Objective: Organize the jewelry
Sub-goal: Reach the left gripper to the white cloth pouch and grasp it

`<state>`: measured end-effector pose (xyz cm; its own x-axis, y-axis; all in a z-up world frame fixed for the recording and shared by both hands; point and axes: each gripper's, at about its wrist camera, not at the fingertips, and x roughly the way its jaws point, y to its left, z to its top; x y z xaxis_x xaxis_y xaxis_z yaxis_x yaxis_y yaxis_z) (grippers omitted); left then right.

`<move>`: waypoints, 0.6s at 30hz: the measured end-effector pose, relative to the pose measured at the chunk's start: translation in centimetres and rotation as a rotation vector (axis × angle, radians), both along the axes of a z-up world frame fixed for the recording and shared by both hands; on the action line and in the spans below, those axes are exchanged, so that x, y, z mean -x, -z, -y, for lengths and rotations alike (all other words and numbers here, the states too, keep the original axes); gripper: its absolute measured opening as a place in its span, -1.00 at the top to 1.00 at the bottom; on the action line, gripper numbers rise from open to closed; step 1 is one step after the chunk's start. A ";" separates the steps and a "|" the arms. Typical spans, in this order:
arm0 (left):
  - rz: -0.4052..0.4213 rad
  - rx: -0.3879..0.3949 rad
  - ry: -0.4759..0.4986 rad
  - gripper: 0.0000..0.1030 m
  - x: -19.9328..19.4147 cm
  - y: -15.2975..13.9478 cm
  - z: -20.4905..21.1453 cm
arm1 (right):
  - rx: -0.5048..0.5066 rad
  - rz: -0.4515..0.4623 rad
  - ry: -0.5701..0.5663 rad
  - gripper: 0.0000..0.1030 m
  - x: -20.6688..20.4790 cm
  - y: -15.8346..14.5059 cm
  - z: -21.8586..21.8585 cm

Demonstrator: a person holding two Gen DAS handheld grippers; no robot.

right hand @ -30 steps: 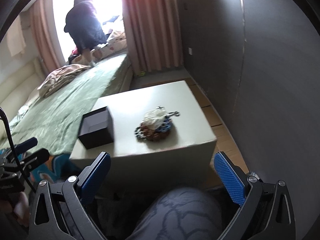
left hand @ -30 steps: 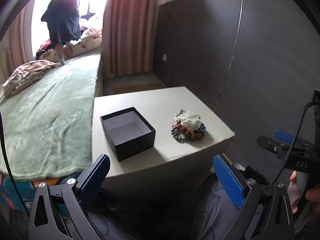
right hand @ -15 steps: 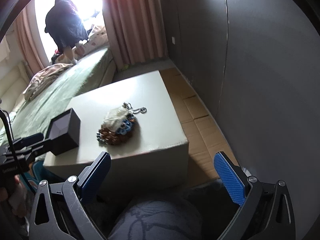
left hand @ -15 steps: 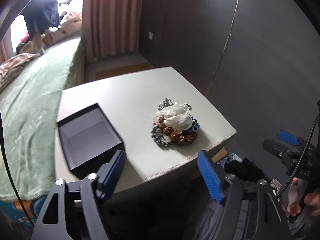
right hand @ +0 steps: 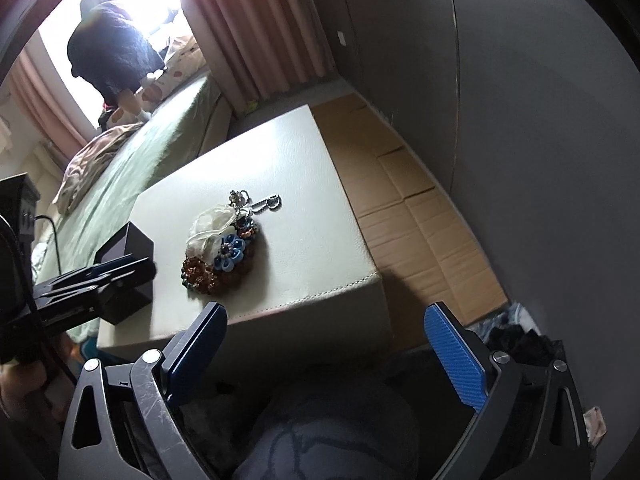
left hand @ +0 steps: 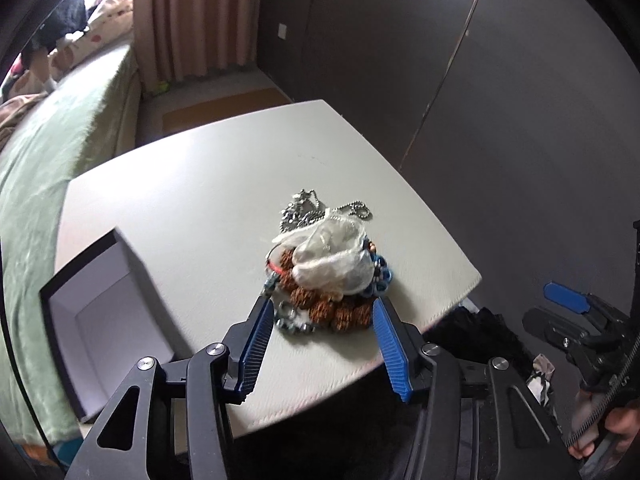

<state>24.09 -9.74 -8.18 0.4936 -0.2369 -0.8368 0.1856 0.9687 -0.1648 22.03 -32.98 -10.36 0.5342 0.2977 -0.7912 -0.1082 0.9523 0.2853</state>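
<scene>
A jewelry pile (left hand: 328, 268) lies near the front right of a pale leather table (left hand: 192, 200): brown beads, blue flower pieces, silver chains and a white gauze pouch. An open black box (left hand: 80, 268) with a white inside stands to its left. My left gripper (left hand: 322, 312) hangs over the table's front edge, its jaws closing. The pile's near beads show between the tips, and the pads do not touch them. In the right wrist view the pile (right hand: 220, 252) and box (right hand: 128, 240) sit beyond my right gripper (right hand: 326, 312), which is open and holds nothing, short of the table (right hand: 304, 200).
A bed with a green blanket (left hand: 44, 152) runs along the table's left side. A person in dark clothes (right hand: 112, 52) stands at the far window. Dark wall panels (left hand: 500, 120) close off the right. Cardboard (right hand: 420, 220) covers the floor beside the table.
Both grippers have come forward and down toward the table, so the pile looks larger. The left jaws have narrowed from wide open to about half. The right jaws stayed wide.
</scene>
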 end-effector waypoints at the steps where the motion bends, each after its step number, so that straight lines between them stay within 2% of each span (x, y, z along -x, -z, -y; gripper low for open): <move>1: -0.010 -0.004 0.003 -0.03 -0.6 0.2 0.2 | -0.006 -0.015 -0.002 -0.93 -0.4 0.1 0.0; 11: -0.099 -0.023 0.046 -0.01 -5.1 2.7 1.7 | -0.027 -0.101 -0.013 -0.91 -2.9 0.1 -0.2; 12: -0.100 -0.007 0.051 0.08 -5.4 2.9 1.8 | -0.030 -0.105 -0.014 -0.91 -3.0 0.1 -0.2; 14: -0.108 0.014 0.070 0.70 -5.7 3.2 2.1 | -0.033 -0.114 -0.016 -0.90 -3.4 0.1 -0.3; 15: -0.119 0.014 0.079 0.86 -5.8 3.4 2.3 | -0.033 -0.121 -0.017 -0.91 -3.5 0.2 -0.4; 16: -0.123 0.016 0.080 0.96 -5.9 3.5 2.2 | -0.034 -0.128 -0.018 -0.91 -3.7 0.2 -0.4; 18: -0.102 0.061 0.083 0.99 -5.6 2.9 1.7 | -0.038 -0.137 -0.023 -0.91 -4.1 0.3 -0.7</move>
